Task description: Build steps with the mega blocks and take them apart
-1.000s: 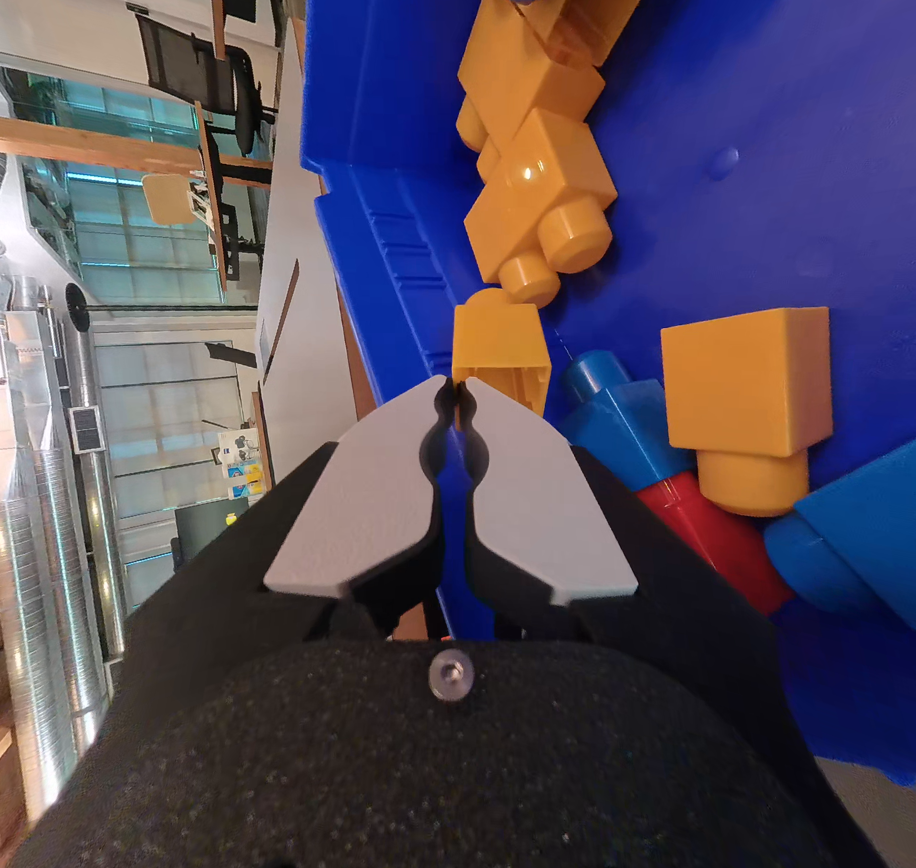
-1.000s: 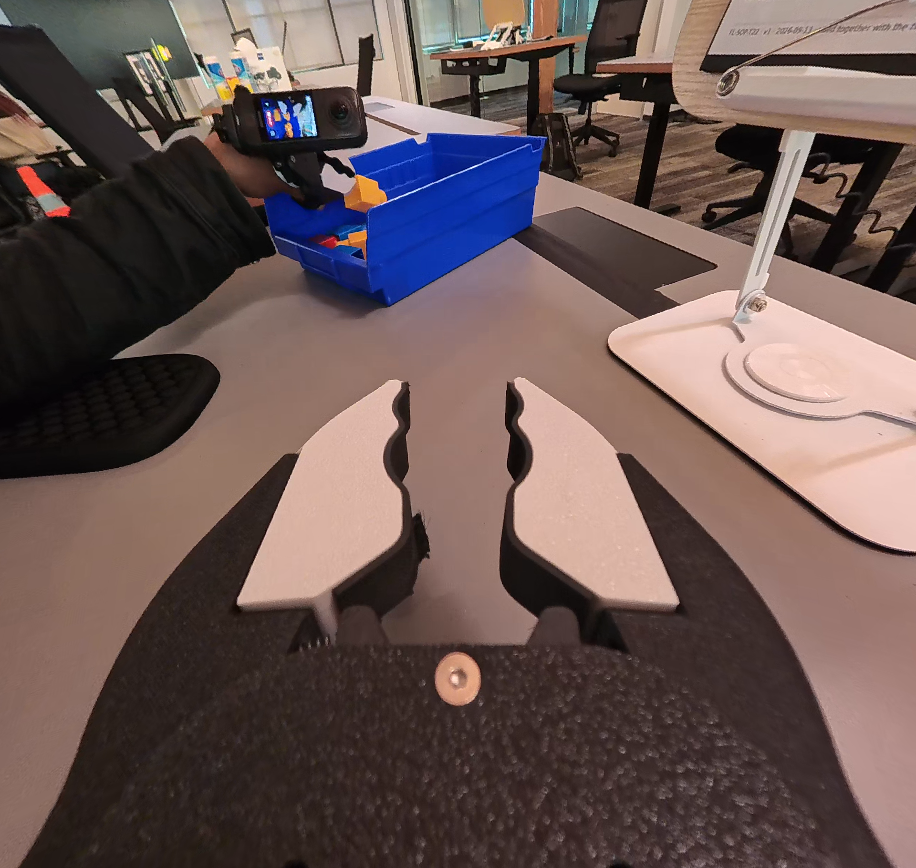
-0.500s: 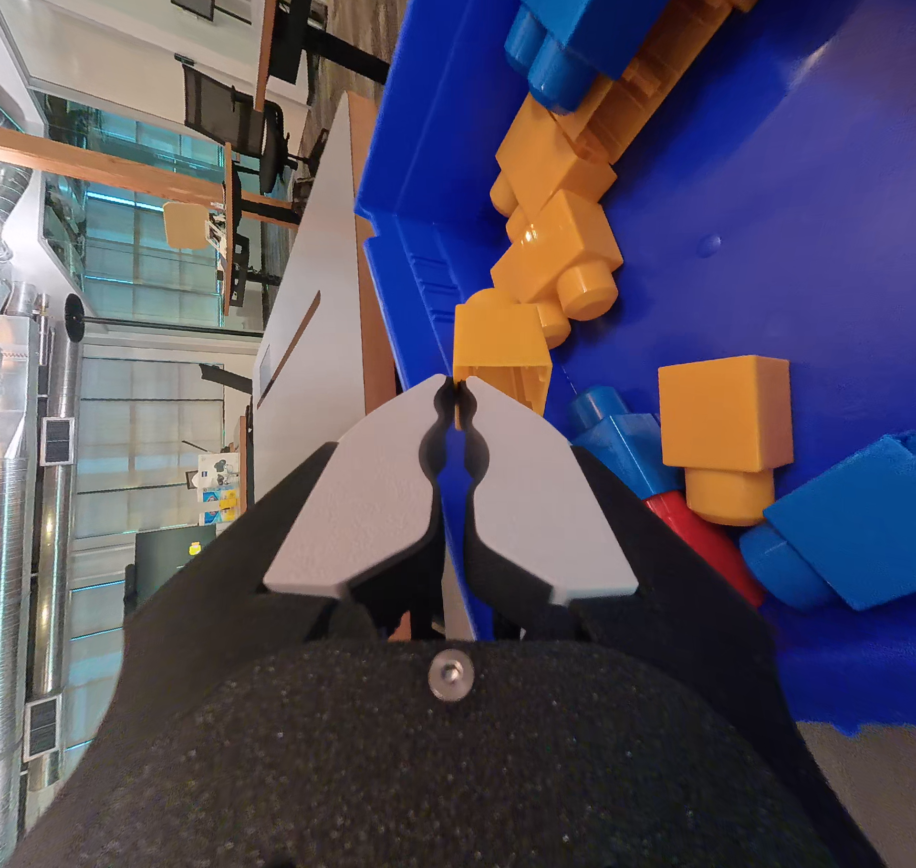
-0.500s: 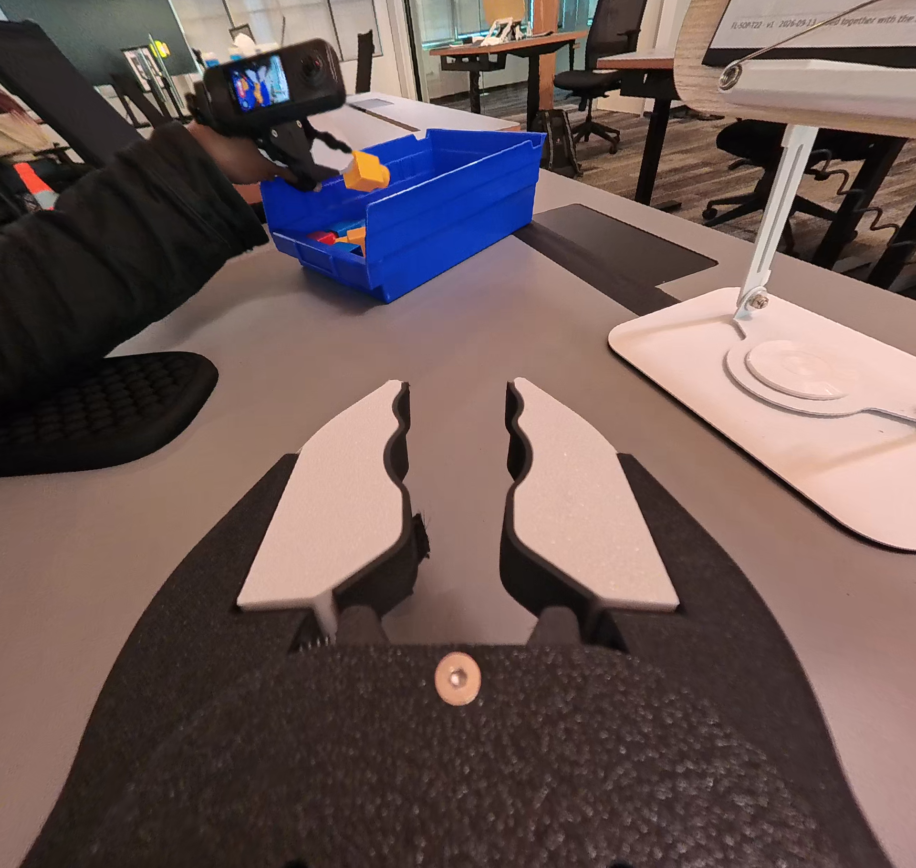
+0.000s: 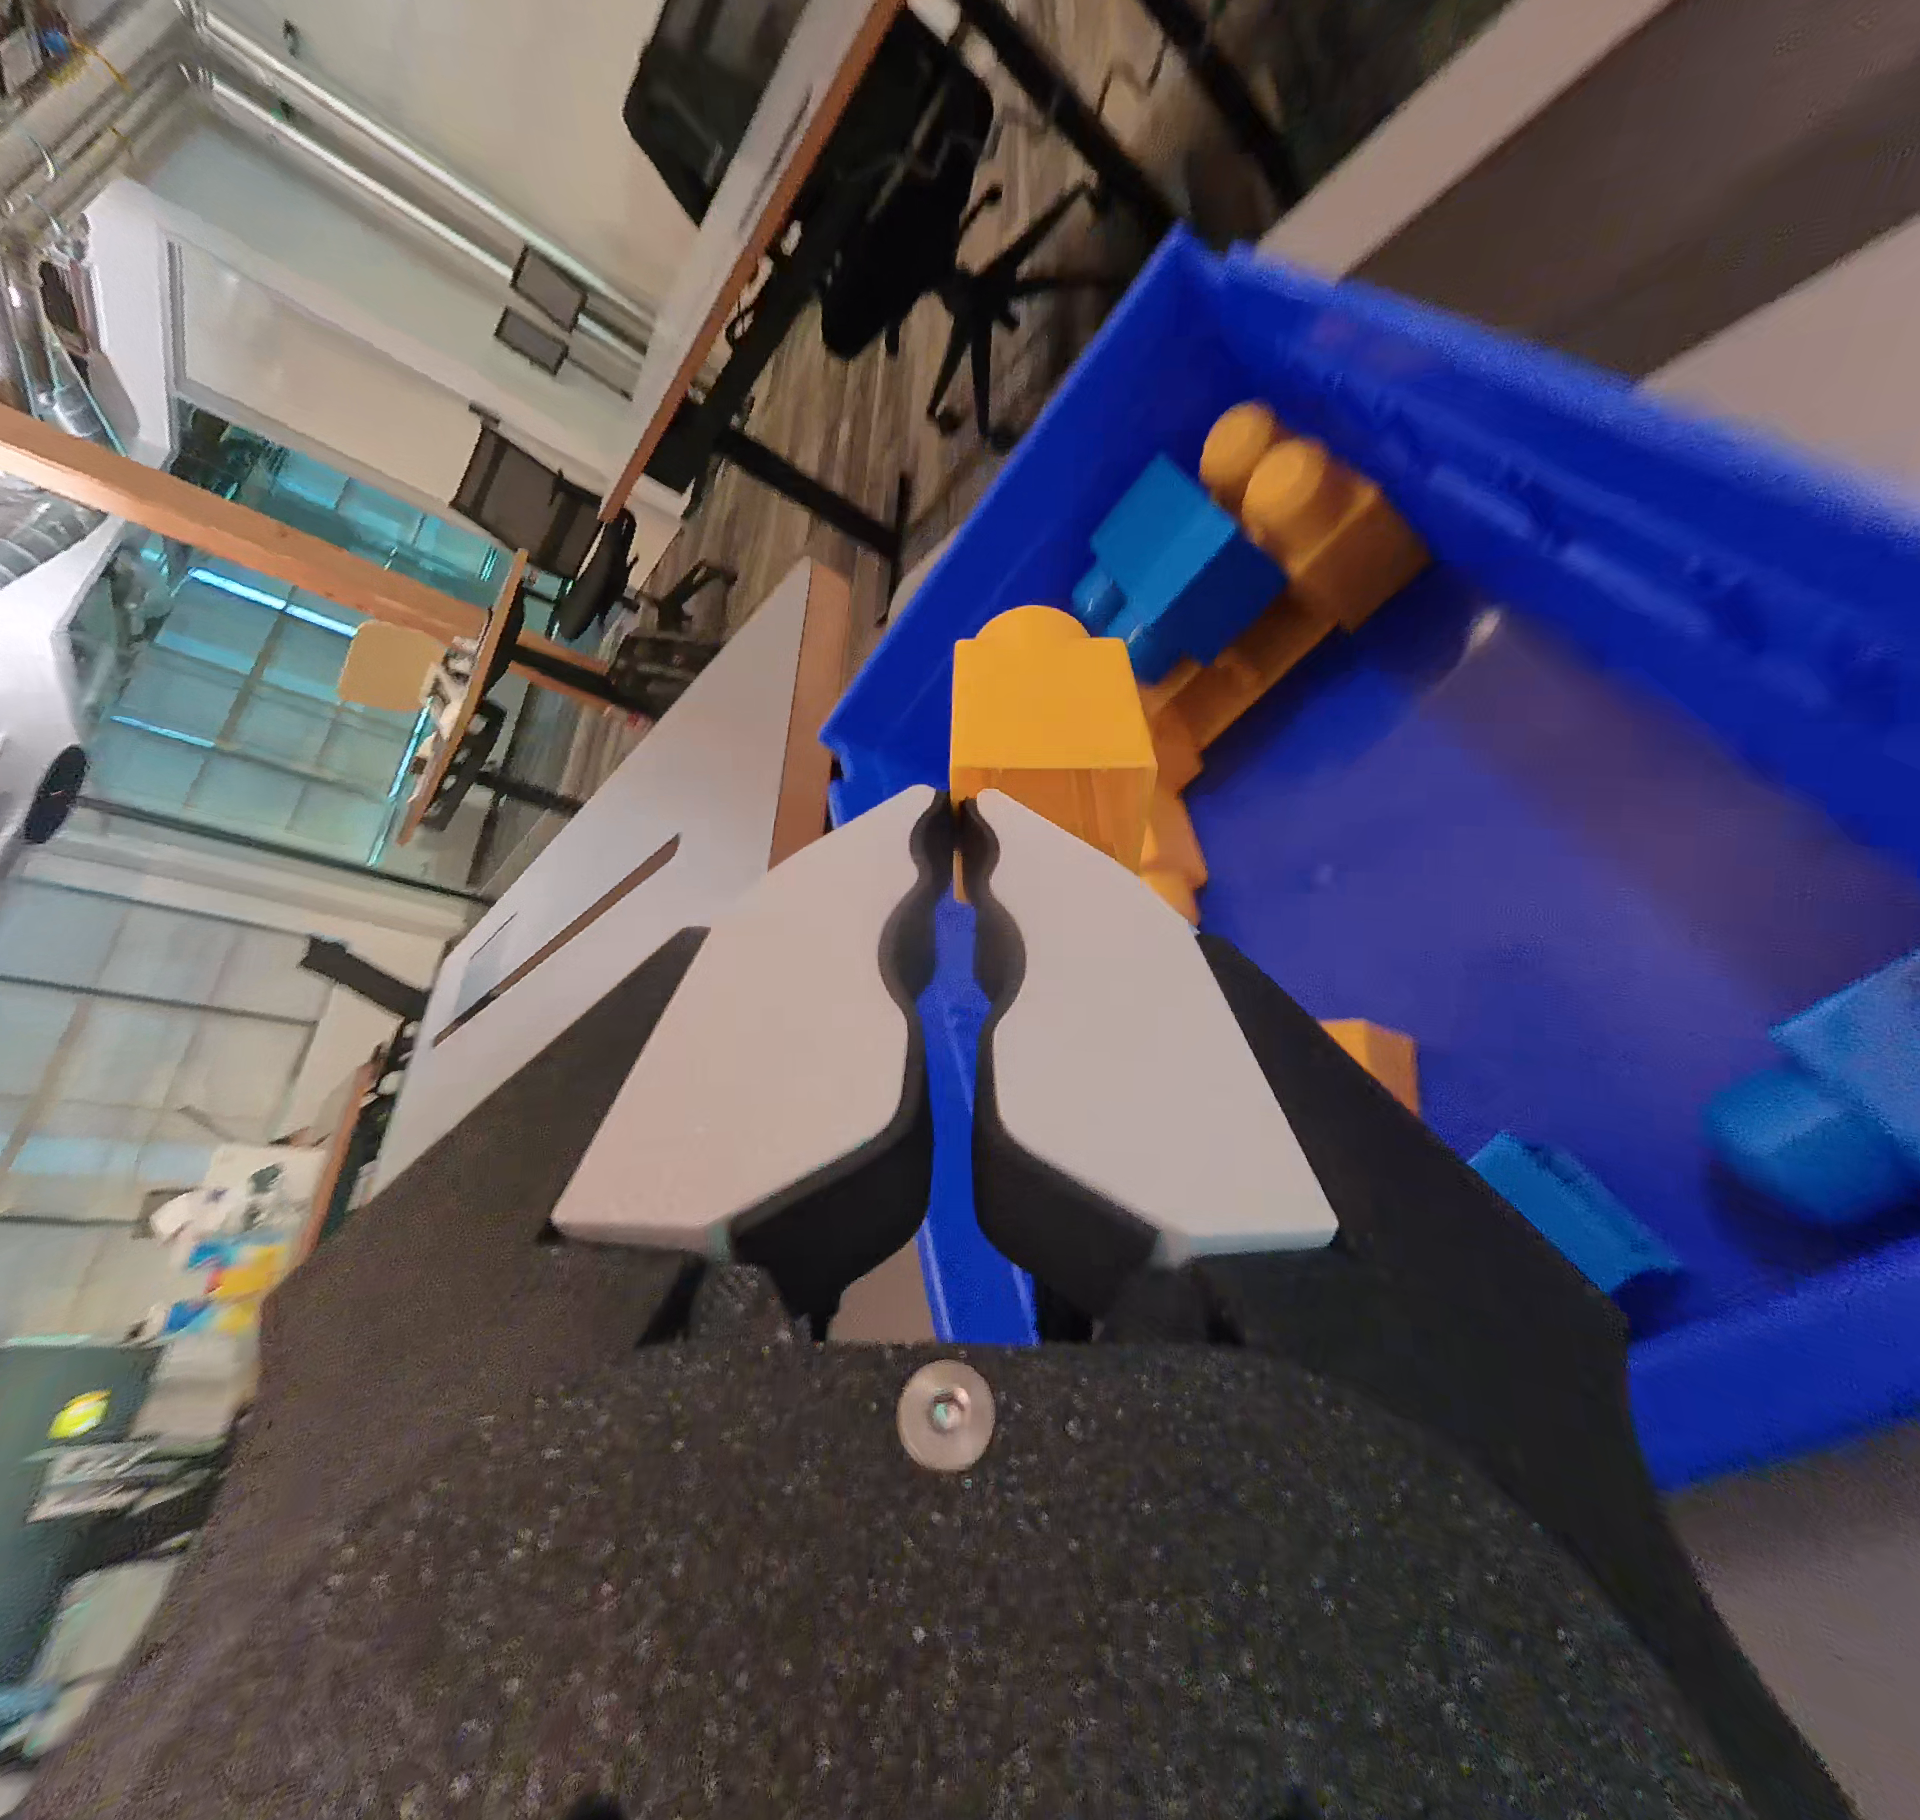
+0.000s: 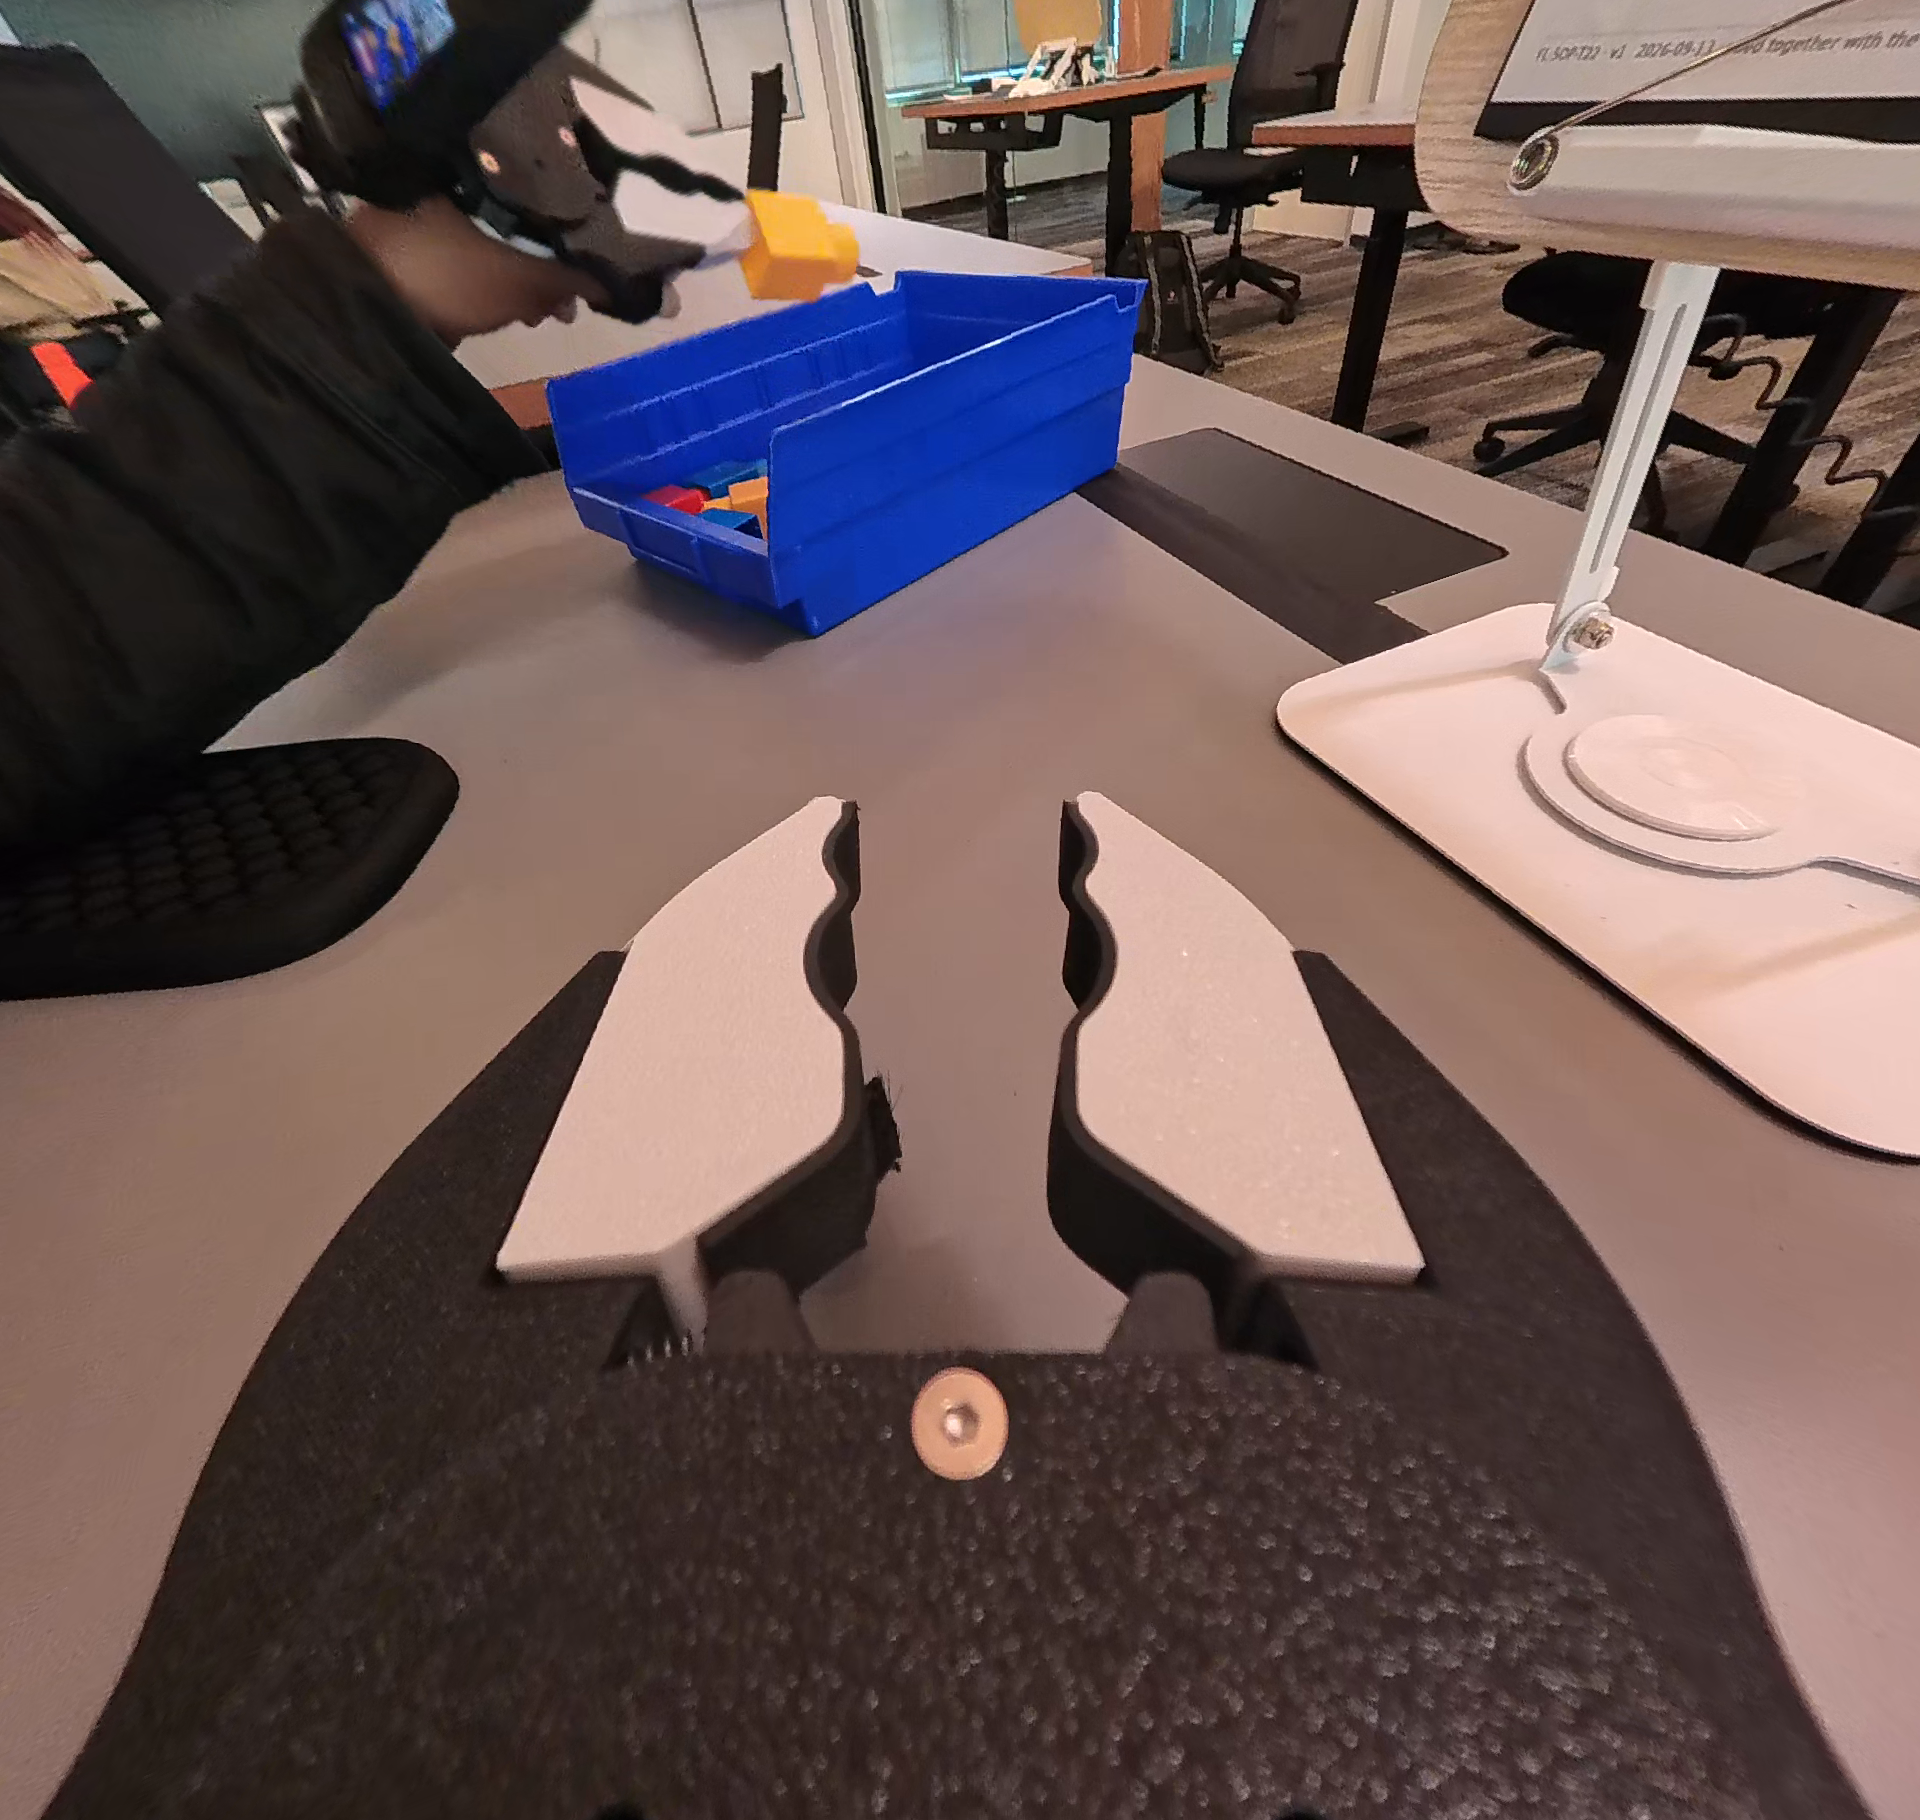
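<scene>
Left tool (image 5: pixel 954 814): clamped on the edge of an orange block (image 5: pixel 1049 721), tips pinched nearly together on its open end.
Right tool (image 6: pixel 958 825): jaws apart and holding nothing, low over the grey worktop (image 6: pixel 935 658), well short of the blue bin (image 6: pixel 862 440).
Change: a second ago the orange block sat down among the others inside the blue bin; now it hangs above the bin's rim, clear of the pile, seen from the right wrist view just above the bin's near-left wall.
Landmark: the blue bin stands on the worktop, with a white stand base (image 6: pixel 1621 835) well to its right and a black pad (image 6: pixel 208 856) to its left.
Left in the bin: more orange blocks (image 5: pixel 1309 523), blue blocks (image 5: pixel 1174 565) and a red block (image 6: pixel 673 498).
Meaning: the first piece looks picked; the build itself has not begun, since no block lies on the worktop outside the bin.
Next, as a guess: carry the block out to bare worktop in front of the bin and set it stud-up.
</scene>
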The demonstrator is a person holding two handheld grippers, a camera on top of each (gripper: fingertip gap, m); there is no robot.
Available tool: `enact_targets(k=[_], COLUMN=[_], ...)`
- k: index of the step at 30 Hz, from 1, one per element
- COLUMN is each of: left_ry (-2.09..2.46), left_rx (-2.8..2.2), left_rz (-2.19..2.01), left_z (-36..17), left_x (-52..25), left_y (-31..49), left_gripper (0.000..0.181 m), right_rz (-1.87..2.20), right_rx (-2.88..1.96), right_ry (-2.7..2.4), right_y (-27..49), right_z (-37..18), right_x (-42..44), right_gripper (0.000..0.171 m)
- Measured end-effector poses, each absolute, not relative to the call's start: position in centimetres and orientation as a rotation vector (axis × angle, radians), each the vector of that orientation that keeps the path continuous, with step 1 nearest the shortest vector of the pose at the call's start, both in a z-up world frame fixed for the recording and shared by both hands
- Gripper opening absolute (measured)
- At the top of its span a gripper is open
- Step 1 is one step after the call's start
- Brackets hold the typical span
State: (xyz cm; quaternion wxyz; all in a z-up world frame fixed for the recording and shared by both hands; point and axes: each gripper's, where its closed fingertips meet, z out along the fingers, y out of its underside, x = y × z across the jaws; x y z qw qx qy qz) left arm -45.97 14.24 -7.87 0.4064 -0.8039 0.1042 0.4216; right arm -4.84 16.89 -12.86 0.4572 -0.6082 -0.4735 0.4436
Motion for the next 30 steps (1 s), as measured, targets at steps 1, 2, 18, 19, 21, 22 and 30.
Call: enact_targets(k=[1, 2, 18, 19, 21, 22, 30], left_ry=[0.254, 0.241, 0.280, 0.301, 0.324, 0.329, 0.418], left_rx=[-2.000, -1.973, -1.463, -1.441, -1.401, -1.385, -1.317], left_rz=[1.019, 0.966, -0.443, -0.515, -0.661, -0.740, -0.667], left_z=[-7.3, -6.7, 0.9, 1.0, 1.0, 0.8, -2.4], left_x=[-45.3, -44.5, -24.2, -22.8, -20.1, -18.8, -11.5], left_y=[14.5, 14.9, 16.8, 16.7, 16.2, 16.0, 16.4], left_gripper=[0.002, 0.002, 0.001, 0.002, 0.001, 0.001, 0.001], right_rz=[1.093, 1.093, 1.168, 1.190, 1.237, 1.264, 1.547], right_rx=[-1.499, -1.499, -1.433, -1.414, -1.377, -1.360, -1.384], right_ry=[-1.167, -1.167, -1.146, -1.140, -1.126, -1.119, -1.058], right_y=[16.9, 16.9, 16.2, 16.0, 15.6, 15.4, 13.8], right_z=[-12.9, -12.9, -11.4, -11.0, -10.2, -9.8, -7.9], right_x=[-4.8, -4.9, -4.8, -4.8, -4.7, -4.6, -4.8], right_gripper=[0.037, 0.037, 0.037, 0.038, 0.039, 0.039, 0.047])
